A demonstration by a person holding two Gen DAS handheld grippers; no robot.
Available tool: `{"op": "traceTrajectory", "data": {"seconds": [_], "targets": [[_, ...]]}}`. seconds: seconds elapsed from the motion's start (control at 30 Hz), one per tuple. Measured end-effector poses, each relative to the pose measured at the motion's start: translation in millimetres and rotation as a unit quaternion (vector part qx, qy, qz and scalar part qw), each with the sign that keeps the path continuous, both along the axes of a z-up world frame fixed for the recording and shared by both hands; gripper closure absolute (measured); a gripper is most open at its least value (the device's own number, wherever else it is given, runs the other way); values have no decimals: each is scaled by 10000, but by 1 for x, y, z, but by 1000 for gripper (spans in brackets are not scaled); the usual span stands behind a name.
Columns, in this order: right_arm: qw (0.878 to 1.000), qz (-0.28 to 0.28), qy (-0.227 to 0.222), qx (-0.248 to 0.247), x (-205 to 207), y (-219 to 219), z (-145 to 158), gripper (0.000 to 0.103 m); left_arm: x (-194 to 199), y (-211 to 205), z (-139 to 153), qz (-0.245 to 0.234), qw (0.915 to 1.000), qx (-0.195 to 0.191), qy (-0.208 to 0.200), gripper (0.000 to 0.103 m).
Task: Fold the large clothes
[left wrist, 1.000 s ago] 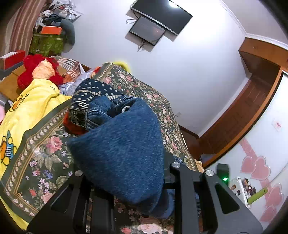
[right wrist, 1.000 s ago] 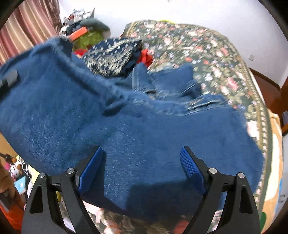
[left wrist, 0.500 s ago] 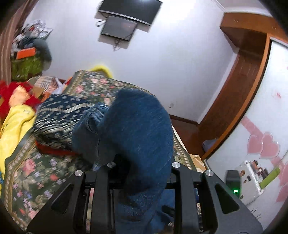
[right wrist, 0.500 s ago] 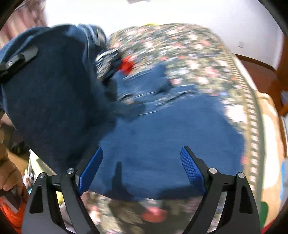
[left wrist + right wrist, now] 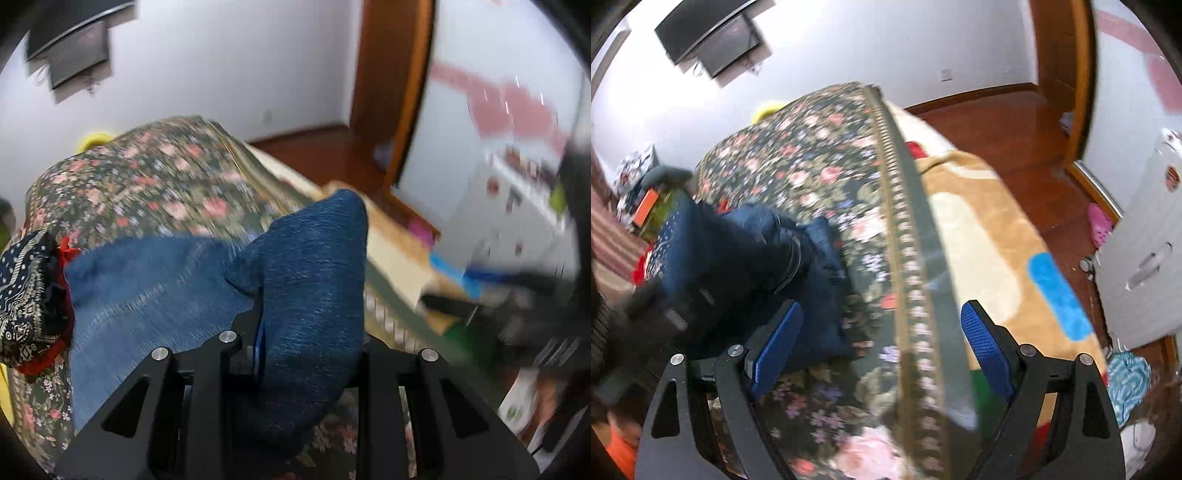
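A large blue denim garment (image 5: 155, 291) lies on the floral bedspread (image 5: 155, 184). My left gripper (image 5: 295, 354) is shut on a fold of it, and the cloth bulges up over the fingers and hides the pads. In the right wrist view the garment (image 5: 768, 258) sits bunched at the left on the bedspread (image 5: 827, 162). My right gripper (image 5: 882, 343) is open and empty, its blue pads (image 5: 986, 347) over the bed's edge, right of the garment.
A dark patterned cloth over a red one (image 5: 26, 295) lies at the left of the bed. A tan blanket (image 5: 979, 229) hangs off the bed's right side. Beyond are the wooden floor (image 5: 1015, 122), a white cabinet (image 5: 1145, 251) and a wall screen (image 5: 709, 37).
My left gripper has swung right, carrying the denim fold toward the bed's right edge. My right gripper has moved right, off the garment, and now faces the bed's edge.
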State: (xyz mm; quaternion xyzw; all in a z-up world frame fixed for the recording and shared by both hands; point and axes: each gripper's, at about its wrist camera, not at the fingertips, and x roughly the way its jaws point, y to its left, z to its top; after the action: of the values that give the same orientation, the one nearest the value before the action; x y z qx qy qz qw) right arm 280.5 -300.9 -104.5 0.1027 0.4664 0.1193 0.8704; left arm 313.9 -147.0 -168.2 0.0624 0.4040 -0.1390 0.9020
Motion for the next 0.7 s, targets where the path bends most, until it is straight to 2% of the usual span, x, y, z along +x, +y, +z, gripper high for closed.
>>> {"op": "traceTrajectory", "data": {"seconds": [0.1, 0.27, 0.37, 0.43, 0.5, 0.6, 0.7], "targets": [[9999, -94, -37, 64, 0, -11, 1, 17, -13, -7, -16, -215, 9996, 89, 180, 77], [9999, -18, -70, 151, -2, -9, 4, 17, -22, -2, -11, -262, 9986, -149, 428, 75], [9997, 98, -149, 183, -4, -5, 7, 17, -22, -3, -5, -261, 9971, -336, 624, 66], [9993, 204, -255, 191, -6, 0, 13, 17, -23, -3, -2, -307, 9960, -429, 718, 56], [9989, 283, -326, 204, -6, 4, 17, 17, -28, -2, 5, -396, 9936, -668, 824, 39], [9982, 394, -399, 195, -7, 9, 24, 17, -38, 4, 19, -408, 9927, -899, 700, 34], [9972, 518, -521, 159, -6, 16, 33, 17, -50, 11, 36, -275, 9967, -681, 332, 34]]}}
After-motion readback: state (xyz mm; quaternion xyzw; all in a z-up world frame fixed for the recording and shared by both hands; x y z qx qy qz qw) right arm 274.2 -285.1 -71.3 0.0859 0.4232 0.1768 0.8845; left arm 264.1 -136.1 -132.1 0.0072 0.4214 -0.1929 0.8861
